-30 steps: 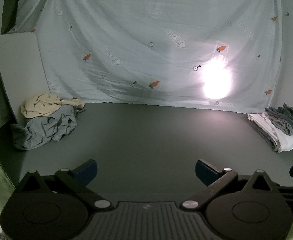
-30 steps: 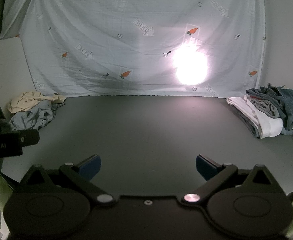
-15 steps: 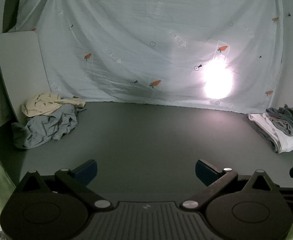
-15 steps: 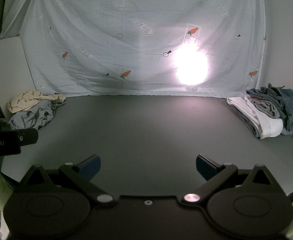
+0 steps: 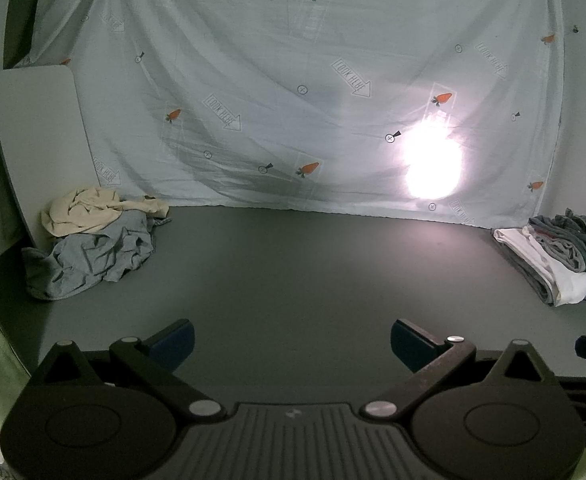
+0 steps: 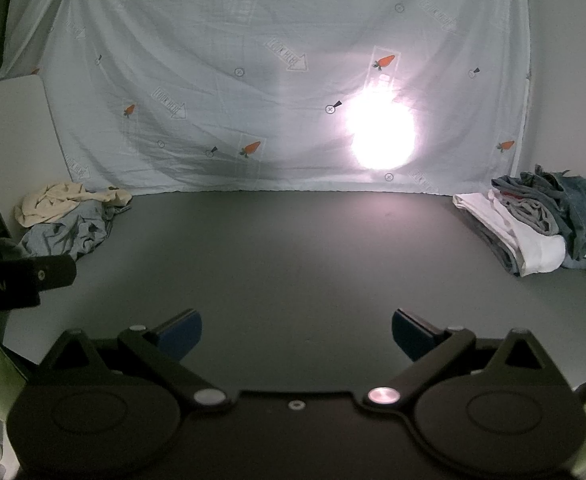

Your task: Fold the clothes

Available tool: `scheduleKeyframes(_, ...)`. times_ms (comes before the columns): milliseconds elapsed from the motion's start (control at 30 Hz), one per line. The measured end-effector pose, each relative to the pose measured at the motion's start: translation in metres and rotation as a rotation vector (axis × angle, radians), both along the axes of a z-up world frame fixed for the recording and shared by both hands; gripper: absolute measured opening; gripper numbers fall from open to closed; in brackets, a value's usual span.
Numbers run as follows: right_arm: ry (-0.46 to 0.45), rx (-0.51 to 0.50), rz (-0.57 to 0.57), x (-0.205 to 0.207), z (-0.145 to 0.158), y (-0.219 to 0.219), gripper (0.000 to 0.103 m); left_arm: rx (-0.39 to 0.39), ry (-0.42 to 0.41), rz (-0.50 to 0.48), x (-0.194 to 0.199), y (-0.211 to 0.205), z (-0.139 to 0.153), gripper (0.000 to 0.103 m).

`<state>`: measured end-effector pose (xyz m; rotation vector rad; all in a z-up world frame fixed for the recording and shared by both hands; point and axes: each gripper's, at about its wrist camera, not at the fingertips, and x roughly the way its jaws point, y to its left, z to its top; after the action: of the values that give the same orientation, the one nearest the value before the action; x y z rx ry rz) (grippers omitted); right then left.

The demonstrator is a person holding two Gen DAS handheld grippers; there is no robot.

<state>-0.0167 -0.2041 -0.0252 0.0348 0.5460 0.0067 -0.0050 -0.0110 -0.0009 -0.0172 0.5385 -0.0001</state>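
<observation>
Plainly, we hold both the left gripper and the right gripper spread and empty over the bare bench. Crumpled clothes lie far left, a stack far right; tangled layers risk lifting together, and the glare hides edges.

Grey table: crumpled clothes far-left, folded stack far-right.
</observation>
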Motion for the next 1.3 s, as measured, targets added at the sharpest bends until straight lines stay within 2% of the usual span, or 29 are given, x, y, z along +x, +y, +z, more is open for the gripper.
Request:
scheduleKeyframes(800,-0.010,0.005,-0.013,0.004,0.000,-0.003,0.103,0.006,0.008,0.006,0.004,-0.002,-0.002,0.103)
scheduleKeyframes(933,-0.023,-0.013,-0.014,0.002,-0.004,-0.003,0.103,-0.015,0.017,0.015,0.009,0.003,-0.006,0.103)
scheduleKeyframes(1100,-0.040,0.009,-0.049,0.017,-0.005,-0.018,0.103,-0.014,0.018,0.030,0.031,-0.003,-0.012,0.103)
scheduleKeyframes(1300,-0.090,0.016,-0.100,0.070,-0.005,-0.047,0.103,-0.075,0.027,0.086,0.088,-0.006,-0.014,0.103)
